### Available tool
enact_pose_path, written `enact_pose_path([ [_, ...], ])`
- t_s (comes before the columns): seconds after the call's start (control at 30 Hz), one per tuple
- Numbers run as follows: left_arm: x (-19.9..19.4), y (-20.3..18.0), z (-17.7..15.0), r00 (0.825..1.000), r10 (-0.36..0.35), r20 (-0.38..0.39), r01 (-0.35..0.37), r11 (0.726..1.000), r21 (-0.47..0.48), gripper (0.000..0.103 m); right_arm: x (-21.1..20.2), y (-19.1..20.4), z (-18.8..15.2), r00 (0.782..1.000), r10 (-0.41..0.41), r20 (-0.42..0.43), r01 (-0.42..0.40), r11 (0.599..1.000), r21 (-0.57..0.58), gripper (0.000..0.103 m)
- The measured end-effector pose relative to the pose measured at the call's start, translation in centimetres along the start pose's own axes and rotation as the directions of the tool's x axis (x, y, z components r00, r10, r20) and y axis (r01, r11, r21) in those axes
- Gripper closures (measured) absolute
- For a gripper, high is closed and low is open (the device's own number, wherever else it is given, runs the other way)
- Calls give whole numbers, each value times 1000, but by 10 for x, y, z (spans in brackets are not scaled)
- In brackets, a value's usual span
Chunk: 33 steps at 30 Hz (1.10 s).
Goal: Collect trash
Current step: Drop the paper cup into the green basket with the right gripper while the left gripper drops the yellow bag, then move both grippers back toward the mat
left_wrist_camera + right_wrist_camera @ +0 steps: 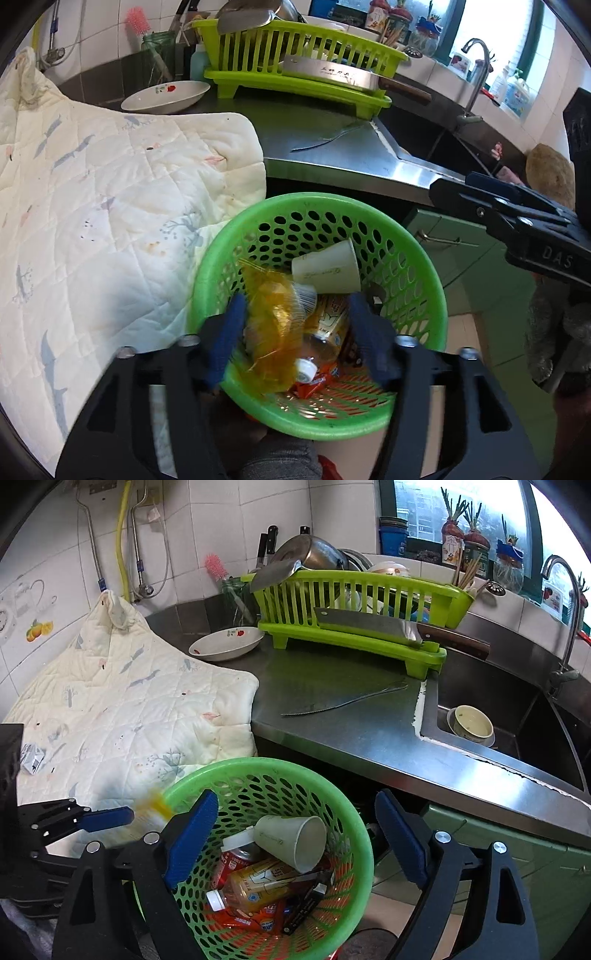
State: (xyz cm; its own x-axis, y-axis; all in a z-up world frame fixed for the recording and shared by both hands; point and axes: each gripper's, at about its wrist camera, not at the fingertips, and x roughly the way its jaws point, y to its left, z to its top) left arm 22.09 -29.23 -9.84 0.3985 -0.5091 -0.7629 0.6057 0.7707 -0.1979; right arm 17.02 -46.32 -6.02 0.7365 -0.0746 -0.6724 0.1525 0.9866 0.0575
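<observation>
Wrapper [271, 325] dropping into the near green basket [424, 258].
Left tongs [295, 339] apart to release it; right tongs [295, 842] apart, empty.

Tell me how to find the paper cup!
Look below the steel counter for the round green basket with holes. The paper cup lies on its side on top of the trash. It is the only plain white thing there; the bottle and wrappers beneath are orange and red.

Left claw [295, 339]: fingers spread wide apart, angled downward. Right claw [295, 843]: fingers spread wide, empty, angled downward beside the left.
</observation>
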Motion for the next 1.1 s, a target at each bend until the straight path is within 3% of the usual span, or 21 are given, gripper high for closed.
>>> enact_pose_path([
  [0.23, -10, 10, -5, 1000, 16, 7, -16, 1000, -16, 37, -2, 4, 0, 1000, 8, 0, -8, 1000, -6, 19],
  [0.57, -60, 56, -18, 991, 127, 44, -123, 988, -92, 37, -5, 38, 4, 999, 52, 1, -52, 998, -35, 19],
  [0.8, -102, 105, -40, 969, 241, 58, -228, 957, -178, 36, -4, 90, 13, 992, 128, 1, -128, 988, -89, 19],
  [1.1, -160, 179, -69, 928, 368, 65, -330, 889, -317, 36, 4, 168, 26, 973, 230, -14, -229, 957, -176, 18],
])
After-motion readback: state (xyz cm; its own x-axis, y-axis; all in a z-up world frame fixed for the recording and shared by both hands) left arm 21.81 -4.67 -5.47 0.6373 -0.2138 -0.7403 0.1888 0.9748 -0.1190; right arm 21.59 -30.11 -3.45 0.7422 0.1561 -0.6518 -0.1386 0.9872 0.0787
